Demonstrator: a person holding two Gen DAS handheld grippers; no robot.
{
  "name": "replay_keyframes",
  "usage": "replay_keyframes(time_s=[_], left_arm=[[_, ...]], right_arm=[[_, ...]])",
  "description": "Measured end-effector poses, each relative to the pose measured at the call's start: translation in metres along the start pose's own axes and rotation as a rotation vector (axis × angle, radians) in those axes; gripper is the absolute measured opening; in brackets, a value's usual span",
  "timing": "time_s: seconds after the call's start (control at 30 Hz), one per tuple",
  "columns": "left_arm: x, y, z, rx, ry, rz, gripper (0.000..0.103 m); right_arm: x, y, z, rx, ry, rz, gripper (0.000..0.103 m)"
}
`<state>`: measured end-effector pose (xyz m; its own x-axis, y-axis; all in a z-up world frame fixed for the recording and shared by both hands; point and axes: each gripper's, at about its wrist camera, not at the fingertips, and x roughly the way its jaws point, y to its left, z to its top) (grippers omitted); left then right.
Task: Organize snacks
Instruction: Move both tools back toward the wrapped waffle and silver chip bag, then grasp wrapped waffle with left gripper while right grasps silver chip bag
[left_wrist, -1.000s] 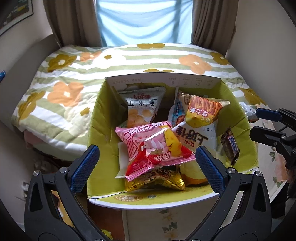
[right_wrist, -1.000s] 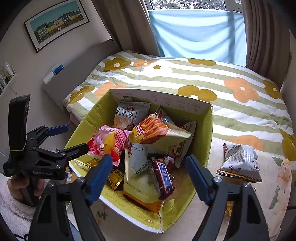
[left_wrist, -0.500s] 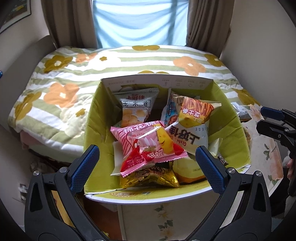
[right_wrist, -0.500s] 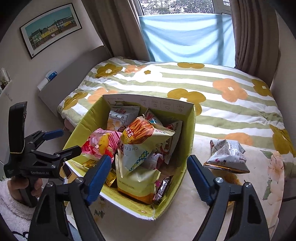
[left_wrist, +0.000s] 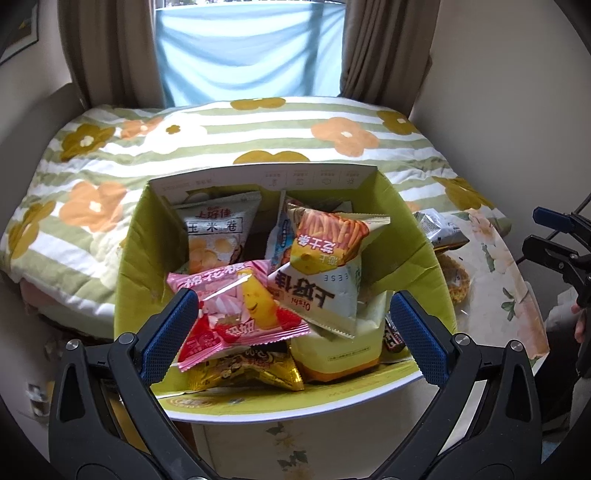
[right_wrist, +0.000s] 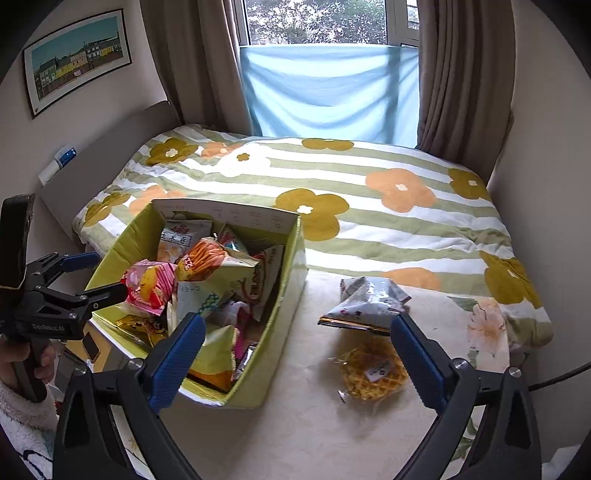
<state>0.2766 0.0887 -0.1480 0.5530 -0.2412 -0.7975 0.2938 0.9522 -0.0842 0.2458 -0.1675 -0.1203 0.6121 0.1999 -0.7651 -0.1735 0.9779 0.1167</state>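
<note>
Now both wide open, empty: right tongs (right_wrist: 295, 354) over waffle (right_wrist: 373, 371) beside box (right_wrist: 284, 314); left tongs (left_wrist: 291, 332) facing box.

Buried dark wrapper (left_wrist: 392, 334) (perhaps chocolate)

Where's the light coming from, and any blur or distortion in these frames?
Right wrist view: daylight from the window behind the bed, soft shadow beside the box; strong fisheye bending with dark corners. Left wrist view: same backlight, box contents sharp, edges slightly smeared.
</note>
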Motion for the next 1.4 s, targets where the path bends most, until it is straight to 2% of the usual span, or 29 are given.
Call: replay_keyframes(time_s=[0.3, 0.5, 0.7, 0.8, 0.93, 1.07, 1.3, 1.4], left_arm=[[0.001, -0.076, 0.017, -0.003, -0.023, 0.046, 0.103], [0.016, -0.144, 0.025, -0.041, -0.01, 0.054, 0.103], [0.046, -0.21, 0.024, -0.076, 0.044, 0.053, 0.103], [0.066, -0.234, 0.019, -0.075, 0.085, 0.038, 0.103], [0.098, -0.26, 0.008, 0.021, 0.132, 0.036, 0.103], [0.134, -0.277, -0.004, 0.145, 0.213, 0.042, 0.103], [0.189, -0.284, -0.024, 0.287, 0.363, 0.01, 0.103], [0.208, -0.286, -0.026, 0.332, 0.404, 0.006, 0.102]], right_arm=[[-0.006, -0.088, 0.012, 0.088, 0.04, 0.077, 0.1], [0.009, -0.134, 0.029, 0.056, 0.087, 0.143, 0.1], [0.038, -0.179, 0.047, 0.072, 0.142, 0.267, 0.1], [0.054, -0.187, 0.052, 0.041, 0.176, 0.296, 0.1], [0.077, -0.194, 0.056, 0.016, 0.218, 0.347, 0.1], [0.1, -0.199, 0.055, 0.009, 0.27, 0.388, 0.1], [0.137, -0.207, 0.049, 0.034, 0.341, 0.419, 0.1], [0.147, -0.208, 0.047, 0.039, 0.366, 0.427, 0.1]])
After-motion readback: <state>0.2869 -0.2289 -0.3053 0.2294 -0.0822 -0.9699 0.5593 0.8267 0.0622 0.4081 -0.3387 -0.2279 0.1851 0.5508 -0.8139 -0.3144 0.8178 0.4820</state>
